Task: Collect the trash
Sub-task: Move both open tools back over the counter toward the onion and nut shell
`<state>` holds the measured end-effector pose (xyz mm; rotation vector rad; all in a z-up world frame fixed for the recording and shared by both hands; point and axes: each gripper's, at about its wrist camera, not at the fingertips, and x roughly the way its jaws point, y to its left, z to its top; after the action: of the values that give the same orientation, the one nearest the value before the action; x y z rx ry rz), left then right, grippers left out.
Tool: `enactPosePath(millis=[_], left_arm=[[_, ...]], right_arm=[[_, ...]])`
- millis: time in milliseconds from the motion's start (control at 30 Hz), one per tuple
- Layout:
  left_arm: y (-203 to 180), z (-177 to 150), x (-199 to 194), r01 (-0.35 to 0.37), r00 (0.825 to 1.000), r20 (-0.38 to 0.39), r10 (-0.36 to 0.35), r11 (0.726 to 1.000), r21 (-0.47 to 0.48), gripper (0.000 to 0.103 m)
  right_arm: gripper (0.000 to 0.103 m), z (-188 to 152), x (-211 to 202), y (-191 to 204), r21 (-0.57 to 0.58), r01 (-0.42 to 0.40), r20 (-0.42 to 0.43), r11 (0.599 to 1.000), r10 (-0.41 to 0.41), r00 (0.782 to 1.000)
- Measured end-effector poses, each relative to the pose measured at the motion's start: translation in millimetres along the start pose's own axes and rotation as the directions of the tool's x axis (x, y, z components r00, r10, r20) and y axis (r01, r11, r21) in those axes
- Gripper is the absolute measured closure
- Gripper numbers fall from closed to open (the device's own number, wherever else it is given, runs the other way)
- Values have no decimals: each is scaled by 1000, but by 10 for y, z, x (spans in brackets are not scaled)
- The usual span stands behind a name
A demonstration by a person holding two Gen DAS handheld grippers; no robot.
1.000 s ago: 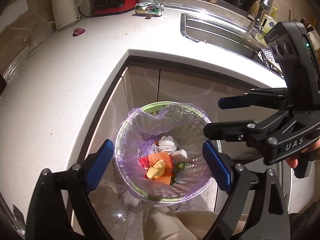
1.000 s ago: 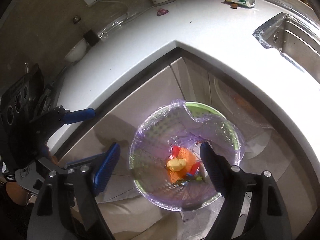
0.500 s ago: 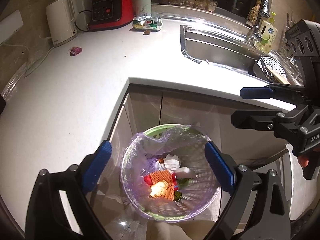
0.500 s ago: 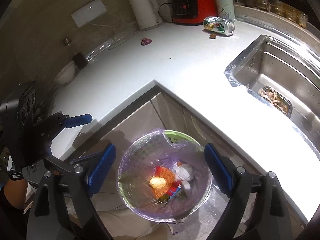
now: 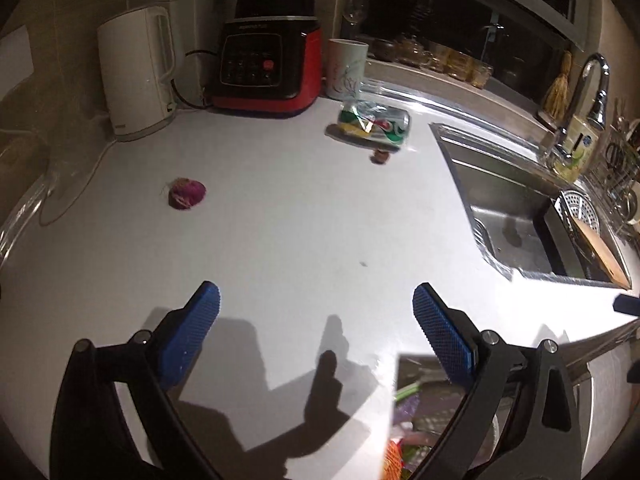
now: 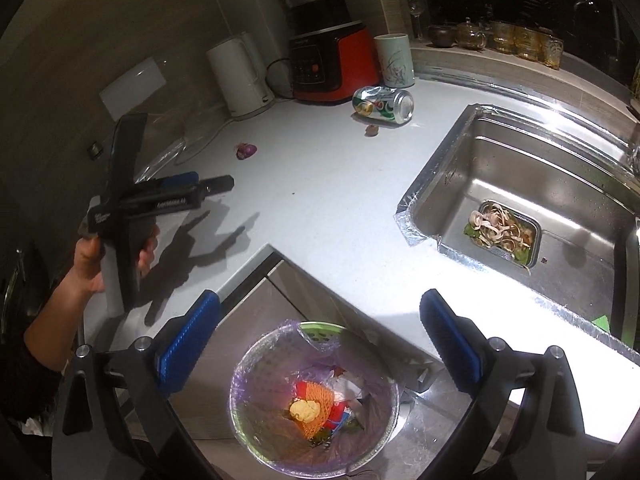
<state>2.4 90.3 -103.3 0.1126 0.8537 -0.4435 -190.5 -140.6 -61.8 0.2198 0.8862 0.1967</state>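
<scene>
Left tongs (image 5: 316,316) were spread wide and empty, over the white tabletop (image 5: 304,224). Right tongs (image 6: 320,328) were also wide and empty, above the trash bin (image 6: 314,400), which sat on the floor below the tabletop corner, lined with a purple bag and holding an orange net, a yellowish lump and paper scraps. In the left wrist view, a crushed soda can (image 5: 374,124) lay on its side at 12 o'clock, near the red blender base (image 5: 266,68), with a small brown scrap (image 5: 380,157) just beside it. A purple onion piece (image 5: 187,193) lay at 10 o'clock. Sink (image 6: 532,184) at 2 o'clock in the right wrist view held a strainer tray of peelings (image 6: 502,234). White kettle (image 5: 136,72) stood at 11 o'clock.
</scene>
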Motion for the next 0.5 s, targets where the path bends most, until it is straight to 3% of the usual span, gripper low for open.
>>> enactPosePath(millis=[200,367,500], left_arm=[[806,502,656,-12,1000,-18,10,994,-107,10],[1234,653,1204,-8,995,-95,-11,981,-196,29],[1297,674,1338,-5,995,-95,-14,981,-196,33]], right_arm=[[4,37,209,25,76,50,-26,996,-48,999],[4,15,375,60,113,75,-62,991,-69,996],[4,18,473,43,140,82,-82,987,-71,994]])
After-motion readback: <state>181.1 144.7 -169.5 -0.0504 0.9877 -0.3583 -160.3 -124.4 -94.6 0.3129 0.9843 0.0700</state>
